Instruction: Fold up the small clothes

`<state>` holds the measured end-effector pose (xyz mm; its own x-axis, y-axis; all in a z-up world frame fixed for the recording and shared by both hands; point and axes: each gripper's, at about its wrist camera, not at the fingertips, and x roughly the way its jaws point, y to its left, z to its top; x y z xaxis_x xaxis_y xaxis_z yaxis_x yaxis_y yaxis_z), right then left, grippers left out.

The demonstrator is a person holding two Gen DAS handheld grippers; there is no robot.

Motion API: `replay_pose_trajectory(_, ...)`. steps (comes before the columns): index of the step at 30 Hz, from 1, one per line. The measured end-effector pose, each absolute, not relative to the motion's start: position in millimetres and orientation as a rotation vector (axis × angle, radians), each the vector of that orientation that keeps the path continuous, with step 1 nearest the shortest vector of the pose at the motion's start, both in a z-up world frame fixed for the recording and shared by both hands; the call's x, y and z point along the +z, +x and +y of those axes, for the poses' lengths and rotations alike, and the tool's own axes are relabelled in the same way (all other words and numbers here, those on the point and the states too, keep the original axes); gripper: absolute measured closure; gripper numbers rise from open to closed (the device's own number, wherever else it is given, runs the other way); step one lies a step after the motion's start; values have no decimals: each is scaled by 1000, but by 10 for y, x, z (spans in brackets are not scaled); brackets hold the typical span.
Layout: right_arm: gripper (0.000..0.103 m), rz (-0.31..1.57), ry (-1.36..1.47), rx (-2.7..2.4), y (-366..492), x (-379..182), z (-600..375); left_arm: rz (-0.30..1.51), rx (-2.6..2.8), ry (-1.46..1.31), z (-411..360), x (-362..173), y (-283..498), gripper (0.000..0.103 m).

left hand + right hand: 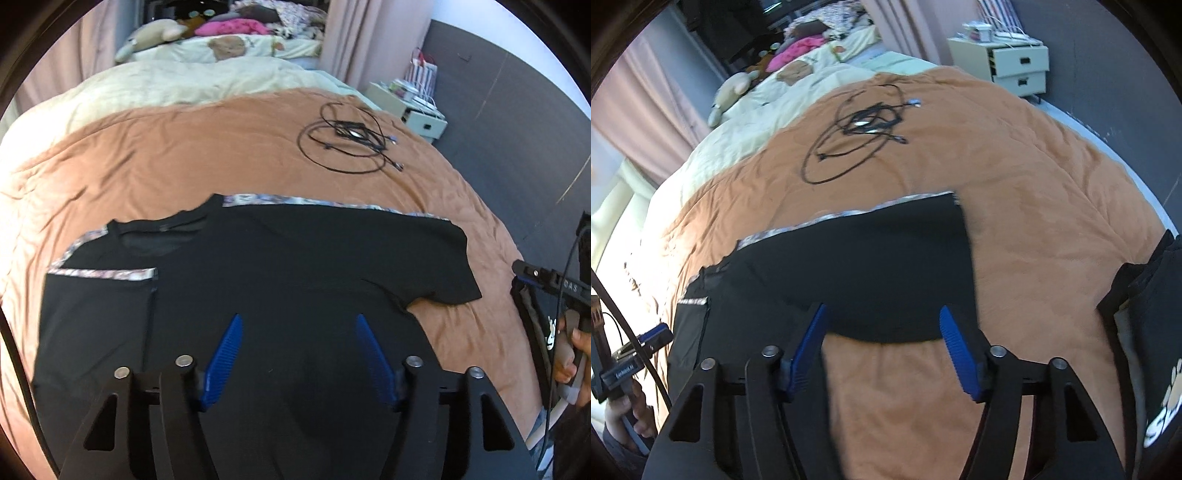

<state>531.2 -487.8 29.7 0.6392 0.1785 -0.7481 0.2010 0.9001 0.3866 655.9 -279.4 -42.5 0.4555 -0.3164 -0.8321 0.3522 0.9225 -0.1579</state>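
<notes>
Two grippers hover with jaws spread, gripping nothing: the left gripper (297, 356) over the black T-shirt (280, 266) lying flat near the bed's (155, 158) foot edge, the right gripper (882, 350) at its hem.

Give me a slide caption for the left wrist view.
Open left gripper above a partly folded black T-shirt on a brown bedspread.
</notes>
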Motion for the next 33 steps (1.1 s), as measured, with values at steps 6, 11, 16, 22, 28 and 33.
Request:
replay_pose_trajectory(6,47,909,498,-21,5637,12,-5164,1044,-439,43,-3147,-685,6813,51)
replay_pose_trajectory(11,55,938,520,-9,5931,-286,-5272,1064,-464,50,-3418,-916,6984,62)
replay_pose_trajectory(16,56,974,531,-26,6198,-571,-5393,1091,-489,58,-3657,-1173,7131,70)
replay_pose_trajectory(22,74,950,539,5,6407,-676,-5423,1135,-528,60,-3899,-1463,7238,80)
replay_pose_trajectory(28,98,955,483,40,6539,-644,-5319,1162,-542,64,-4041,-1663,7256,81)
replay_pose_trajectory(33,98,915,451,51,6497,-328,-5173,1172,-571,42,-4009,-1626,7256,81)
